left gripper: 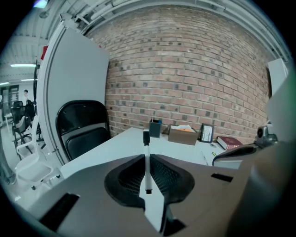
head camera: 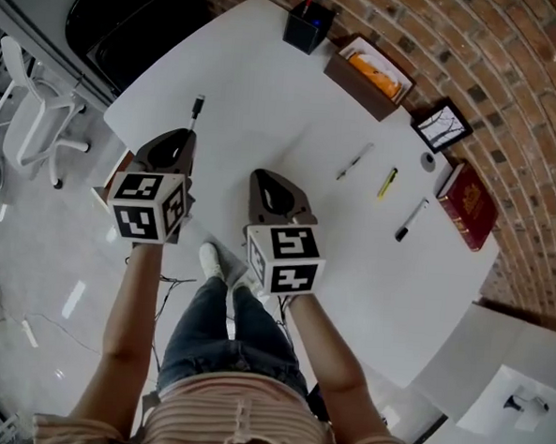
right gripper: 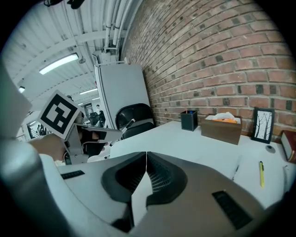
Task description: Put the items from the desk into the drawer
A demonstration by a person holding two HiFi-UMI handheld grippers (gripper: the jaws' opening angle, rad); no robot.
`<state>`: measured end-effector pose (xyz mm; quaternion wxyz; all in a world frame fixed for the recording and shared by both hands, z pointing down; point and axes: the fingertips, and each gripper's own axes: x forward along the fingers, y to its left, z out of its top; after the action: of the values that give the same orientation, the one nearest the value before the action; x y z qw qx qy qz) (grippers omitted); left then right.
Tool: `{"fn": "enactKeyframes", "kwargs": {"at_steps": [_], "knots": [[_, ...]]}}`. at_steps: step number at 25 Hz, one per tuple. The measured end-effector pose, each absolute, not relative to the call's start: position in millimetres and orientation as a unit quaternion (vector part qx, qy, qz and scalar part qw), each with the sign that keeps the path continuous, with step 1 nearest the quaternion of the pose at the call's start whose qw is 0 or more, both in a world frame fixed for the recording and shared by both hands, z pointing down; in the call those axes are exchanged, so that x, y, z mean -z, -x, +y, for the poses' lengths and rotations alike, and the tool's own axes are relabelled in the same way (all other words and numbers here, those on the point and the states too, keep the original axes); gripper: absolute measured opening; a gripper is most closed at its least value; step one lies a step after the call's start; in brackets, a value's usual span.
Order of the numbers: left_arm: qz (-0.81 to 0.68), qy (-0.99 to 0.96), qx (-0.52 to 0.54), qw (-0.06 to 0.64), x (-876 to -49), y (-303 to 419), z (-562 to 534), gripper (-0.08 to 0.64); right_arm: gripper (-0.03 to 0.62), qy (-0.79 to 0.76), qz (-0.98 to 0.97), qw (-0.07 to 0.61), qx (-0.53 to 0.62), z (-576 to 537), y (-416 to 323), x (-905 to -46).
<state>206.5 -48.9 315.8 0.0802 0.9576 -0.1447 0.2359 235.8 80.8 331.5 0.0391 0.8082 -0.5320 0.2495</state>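
Observation:
My left gripper (head camera: 190, 132) is shut on a white marker with a black cap (head camera: 198, 107), near the left edge of the white desk (head camera: 268, 84). In the left gripper view the marker (left gripper: 147, 162) stands clamped between the jaws of the left gripper (left gripper: 146, 156), cap pointing forward. My right gripper (head camera: 262, 176) is over the desk's near side, jaws shut with nothing between them; the right gripper view shows the right gripper (right gripper: 146, 153) the same way. On the desk lie a slim pen (head camera: 355, 161), a yellow pen (head camera: 387, 182) and a black marker (head camera: 411, 219).
Along the brick wall stand a black pen holder (head camera: 307, 26), a brown box (head camera: 369, 74), a picture frame (head camera: 443, 125) and a red book (head camera: 469, 204). A brown edge (head camera: 104, 194) shows below the left gripper. A black chair (left gripper: 83, 127) stands at the desk's far left.

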Motion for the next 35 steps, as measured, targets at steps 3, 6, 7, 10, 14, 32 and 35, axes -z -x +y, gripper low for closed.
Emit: {"fn": "enactKeyframes", "kwargs": {"at_steps": [3,6,7,10,14,32,35], "knots": [[-0.163,-0.954,-0.233,0.090,-317.6,-182.1,-68.5,0.041,0.018,-0.798,-0.546,0.047,-0.250,57.7,-222.1,-333.0],[-0.183,-0.951,-0.228,0.102,-320.6,-157.7,-88.0,0.041,0.018,-0.787,-0.561,0.056,-0.251,36.1,-208.4,-335.4],[-0.191,-0.950,-0.225,0.106,-321.1,-149.6,-94.1,0.041,0.018,-0.783,-0.566,0.059,-0.251,29.2,-203.9,-336.4],[-0.214,-0.945,-0.220,0.114,-321.7,-126.7,-110.5,0.041,0.018,-0.770,-0.583,0.069,-0.252,9.0,-190.7,-338.8],[-0.243,-0.938,-0.212,0.125,-323.3,-96.3,-130.8,0.041,0.017,-0.754,-0.603,0.079,-0.250,-18.7,-171.1,-340.7],[-0.331,-0.902,-0.198,0.193,-358.1,4.7,-181.0,0.041,0.018,-0.690,-0.668,0.129,-0.246,-102.0,-89.8,-356.2],[-0.343,-0.895,-0.199,0.206,-368.0,17.3,-183.6,0.041,0.017,-0.679,-0.678,0.139,-0.247,-110.2,-77.9,-361.5]]}}
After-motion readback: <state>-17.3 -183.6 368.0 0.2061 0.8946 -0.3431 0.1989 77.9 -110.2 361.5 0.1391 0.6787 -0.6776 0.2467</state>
